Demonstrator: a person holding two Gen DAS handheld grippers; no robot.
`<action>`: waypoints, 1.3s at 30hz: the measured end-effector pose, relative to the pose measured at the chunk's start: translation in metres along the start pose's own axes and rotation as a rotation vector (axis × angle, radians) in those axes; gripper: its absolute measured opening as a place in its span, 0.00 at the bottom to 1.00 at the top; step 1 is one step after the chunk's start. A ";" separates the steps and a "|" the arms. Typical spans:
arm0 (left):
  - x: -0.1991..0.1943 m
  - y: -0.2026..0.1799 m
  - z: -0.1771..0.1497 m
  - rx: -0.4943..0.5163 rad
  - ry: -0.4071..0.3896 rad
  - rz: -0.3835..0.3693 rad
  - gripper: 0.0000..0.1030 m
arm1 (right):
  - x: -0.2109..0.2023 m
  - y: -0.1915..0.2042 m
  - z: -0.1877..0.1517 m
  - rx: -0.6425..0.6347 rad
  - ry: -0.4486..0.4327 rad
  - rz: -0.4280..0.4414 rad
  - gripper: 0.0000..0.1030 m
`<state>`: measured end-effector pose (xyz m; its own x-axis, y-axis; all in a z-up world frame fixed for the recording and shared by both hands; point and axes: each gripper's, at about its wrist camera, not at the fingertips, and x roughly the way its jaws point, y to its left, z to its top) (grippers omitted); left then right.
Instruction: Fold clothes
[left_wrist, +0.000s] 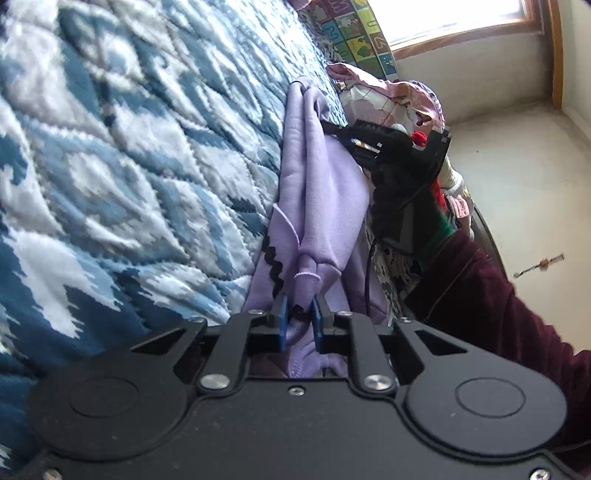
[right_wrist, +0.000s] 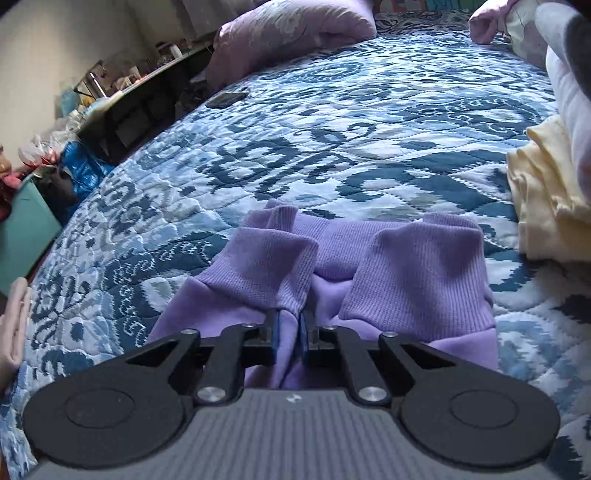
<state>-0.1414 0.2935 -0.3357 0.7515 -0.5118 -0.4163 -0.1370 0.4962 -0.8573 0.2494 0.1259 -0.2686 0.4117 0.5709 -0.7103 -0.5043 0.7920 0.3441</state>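
Now the lilac garment (right_wrist: 332, 258) lies on the quilt (right_wrist: 332, 147), bunched, its two ribbed cuffs (right_wrist: 417, 273) pointing away from the right gripper (right_wrist: 289, 334); its narrow jaws hold a fold of the fabric between the cuffs. The left gripper (left_wrist: 299, 317) also pinches the cloth, jaws narrow, at the other end; the long axis runs from one gripper to the other, so I judge the next fold must bring one end toward the other; a yellow cloth (right_wrist: 546, 199) lies near.
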 end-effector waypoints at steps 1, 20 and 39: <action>0.000 -0.002 0.000 0.010 -0.004 0.006 0.16 | -0.005 0.005 0.003 -0.005 -0.005 -0.016 0.20; -0.014 -0.123 -0.011 0.617 -0.167 0.308 0.34 | -0.140 0.083 -0.117 -0.497 -0.143 -0.028 0.29; 0.053 -0.127 -0.021 0.810 -0.156 0.439 0.31 | -0.136 0.063 -0.133 -0.395 -0.151 0.065 0.29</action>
<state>-0.0980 0.1889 -0.2550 0.8252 -0.0921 -0.5573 0.0187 0.9905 -0.1360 0.0607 0.0693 -0.2326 0.4610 0.6656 -0.5868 -0.7730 0.6261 0.1029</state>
